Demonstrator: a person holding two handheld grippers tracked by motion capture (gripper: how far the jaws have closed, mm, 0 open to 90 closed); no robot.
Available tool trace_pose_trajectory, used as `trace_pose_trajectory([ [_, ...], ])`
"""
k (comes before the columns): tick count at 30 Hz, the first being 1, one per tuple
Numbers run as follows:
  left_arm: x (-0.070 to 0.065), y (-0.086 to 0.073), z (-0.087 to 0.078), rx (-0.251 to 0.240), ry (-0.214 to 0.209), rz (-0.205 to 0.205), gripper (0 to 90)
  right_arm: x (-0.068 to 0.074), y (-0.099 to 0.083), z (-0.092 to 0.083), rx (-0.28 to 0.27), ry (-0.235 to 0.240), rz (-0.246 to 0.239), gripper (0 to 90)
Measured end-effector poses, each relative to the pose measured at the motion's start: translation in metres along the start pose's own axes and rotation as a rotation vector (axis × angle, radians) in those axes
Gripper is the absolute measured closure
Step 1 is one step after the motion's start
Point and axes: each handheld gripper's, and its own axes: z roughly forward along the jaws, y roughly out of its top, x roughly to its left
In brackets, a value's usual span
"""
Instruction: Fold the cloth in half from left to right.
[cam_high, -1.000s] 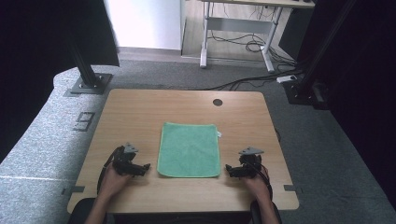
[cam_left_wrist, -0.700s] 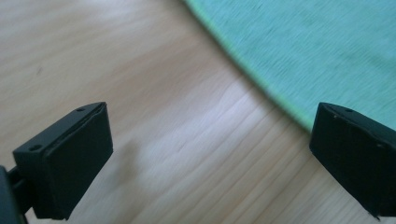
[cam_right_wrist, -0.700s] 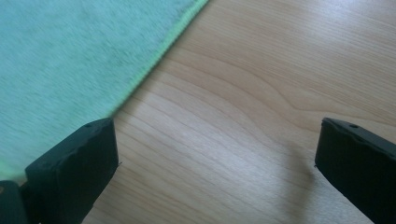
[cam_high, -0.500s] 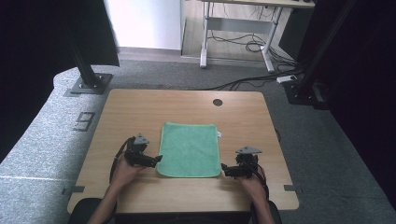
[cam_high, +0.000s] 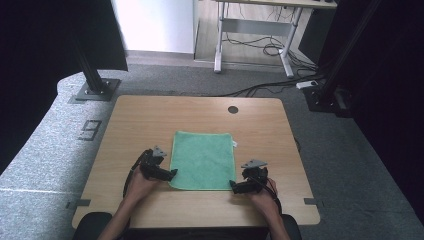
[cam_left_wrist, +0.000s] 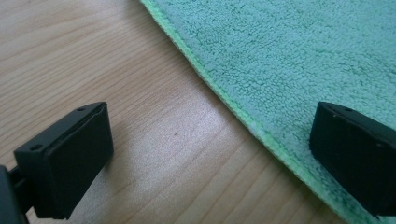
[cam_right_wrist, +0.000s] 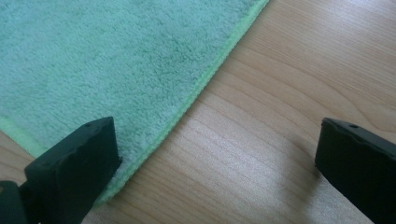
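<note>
— Green terry cloth (cam_high: 203, 160), square and flat, is what we have lying on the near half of the light wooden table (cam_high: 145, 120), its near hem running close to the table's front edge.

— Agreed, and we see it spread smooth, no fold in it. At its near left corner sits the left gripper (cam_high: 169, 174), black, with a grey three-cornered plate on top, held in the person's left hand (cam_high: 140, 184).

— In the left gripper view we get its jaws wide apart, one over bare wood, the other over the cloth (cam_left_wrist: 299, 60), with the stitched hem running between them. Nothing is pinched.

— Same story on the other side. The right gripper (cam_high: 235, 186) is at the near right corner, in the person's right hand (cam_high: 264, 199).

— From the right gripper view we read its jaws as spread wide too: one over the cloth's (cam_right_wrist: 102, 60) corner, the other over the wood, the hem crossing the gap. It grips nothing.

— Both sit low by the tabletop; whether a jaw touches the fabric we cannot tell.

— Farther out, we have a round dark hole (cam_high: 233, 109) in the tabletop beyond the cloth, and grey carpet (cam_high: 45, 150) around the table.
</note>
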Motion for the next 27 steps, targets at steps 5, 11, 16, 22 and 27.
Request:
trace_pose_trajectory([
  [5, -0.01, -0.002, -0.003, 0.008, 0.007, 0.007, 0.1, -0.003, -0.001, 0.0, -0.002, -0.006, 0.0, 0.0],
  [11, -0.028, -0.008, -0.007, 0.011, -0.017, 0.018, 0.1, -0.017, -0.004, -0.002, -0.008, -0.036, 0.024, 0.0],
  [16, -0.047, -0.01, -0.009, 0.009, -0.031, 0.035, 0.0, -0.029, -0.006, -0.004, -0.016, -0.059, 0.047, 0.0],
  [22, -0.056, -0.01, -0.006, -0.003, -0.057, 0.053, 0.0, -0.043, -0.011, -0.004, -0.029, -0.05, 0.09, 0.0],
  [27, -0.049, -0.007, -0.007, -0.005, -0.054, 0.063, 0.0, -0.044, -0.013, -0.004, -0.053, -0.039, 0.077, 0.0],
])
